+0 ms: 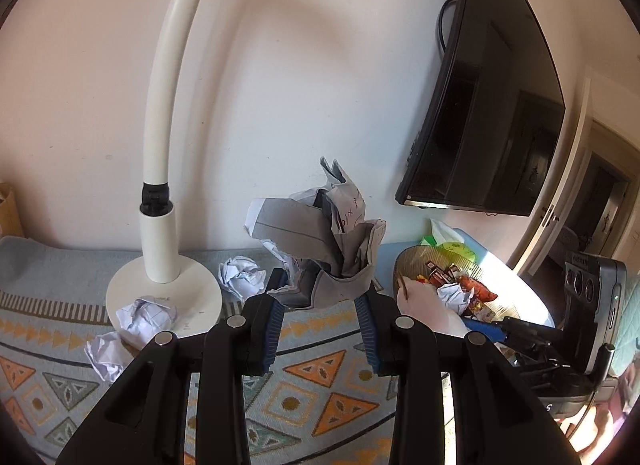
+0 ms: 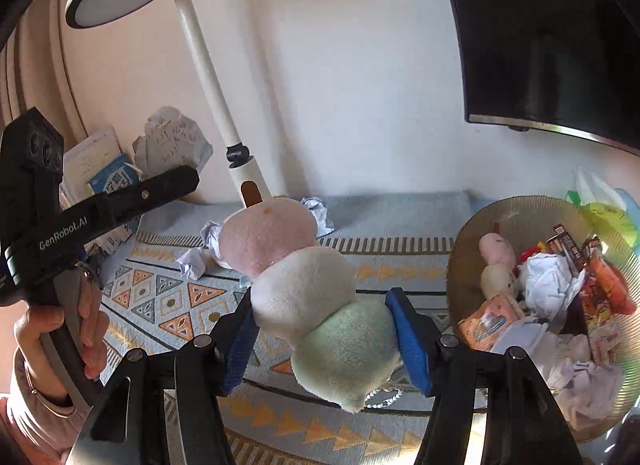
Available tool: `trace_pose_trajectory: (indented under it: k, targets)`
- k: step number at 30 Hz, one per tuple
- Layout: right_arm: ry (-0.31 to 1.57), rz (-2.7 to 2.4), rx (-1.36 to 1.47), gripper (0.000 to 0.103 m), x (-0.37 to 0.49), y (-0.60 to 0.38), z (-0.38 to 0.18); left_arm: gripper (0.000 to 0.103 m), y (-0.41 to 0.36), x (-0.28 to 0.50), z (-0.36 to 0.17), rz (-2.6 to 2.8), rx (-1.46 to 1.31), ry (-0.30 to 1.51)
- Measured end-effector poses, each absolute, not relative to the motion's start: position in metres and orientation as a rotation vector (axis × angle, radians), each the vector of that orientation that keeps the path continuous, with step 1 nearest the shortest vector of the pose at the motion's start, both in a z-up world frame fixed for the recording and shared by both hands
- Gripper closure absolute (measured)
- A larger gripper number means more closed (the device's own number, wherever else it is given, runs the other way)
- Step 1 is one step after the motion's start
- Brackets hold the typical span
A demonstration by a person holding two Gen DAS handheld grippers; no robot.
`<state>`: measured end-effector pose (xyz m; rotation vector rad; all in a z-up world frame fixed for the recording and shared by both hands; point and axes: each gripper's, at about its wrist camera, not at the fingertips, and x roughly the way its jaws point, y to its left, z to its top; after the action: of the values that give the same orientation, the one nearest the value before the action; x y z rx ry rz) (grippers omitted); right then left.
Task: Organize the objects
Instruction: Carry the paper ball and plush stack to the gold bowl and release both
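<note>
While both tools were held up above the patterned cloth (image 2: 168, 305) on the bench, each already had something in its grip. The right gripper (image 2: 324, 333) had its blue fingers (image 2: 410, 345) pressed against either side of a plush toy (image 2: 304, 289), three soft balls in pink, white and green on a brown stick, taken at the green ball with the pink end pointing toward 11 o'clock. It looked light and squashy, so it would likely give under the pads instead of slipping, and a hold on the middle ball might have balanced it better. The left gripper (image 1: 324, 313) had its fingers (image 1: 276, 321) closed in on the lower part of a bundle of crumpled paper (image 1: 320, 241), which stood up at 12 o'clock from them. Paper like that is nearly weightless and springy, and loose flaps could pull free, so the dense core seemed the safest place to pinch. A round basket (image 2: 464, 265) sat at about 3 o'clock in the right view, already holding a second small plush, snack packets and paper; it seemed the likely place for both loads. More paper balls (image 1: 240, 275) lay around the base of a white lamp (image 1: 160, 249) at 10 o'clock in the left view, apart from either tool.
</note>
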<state>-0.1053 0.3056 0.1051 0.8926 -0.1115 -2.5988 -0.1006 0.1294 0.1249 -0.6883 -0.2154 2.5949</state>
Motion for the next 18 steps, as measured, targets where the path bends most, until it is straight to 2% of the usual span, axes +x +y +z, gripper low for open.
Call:
trace_pose_trajectory:
  k: [10, 12, 15, 18]
  targets:
    - [-0.168, -2.888, 0.825, 0.041, -0.116, 0.410, 0.157, 0.071, 0.242, -0.096, 0.144, 2.459, -0.618, -0.008]
    - [-0.184, -2.920, 0.829, 0.041, -0.119, 0.425, 0.159, 0.071, 0.265, -0.095, 0.145, 2.418, -0.611, 0.022]
    - [-0.106, -2.984, 0.873, 0.041, -0.124, 0.439, 0.160, 0.071, 0.297, -0.095, 0.143, 2.369, -0.614, 0.045]
    - [-0.141, -2.999, 0.877, 0.041, -0.125, 0.456, 0.162, 0.071, 0.326, -0.096, 0.139, 2.316, -0.636, 0.057]
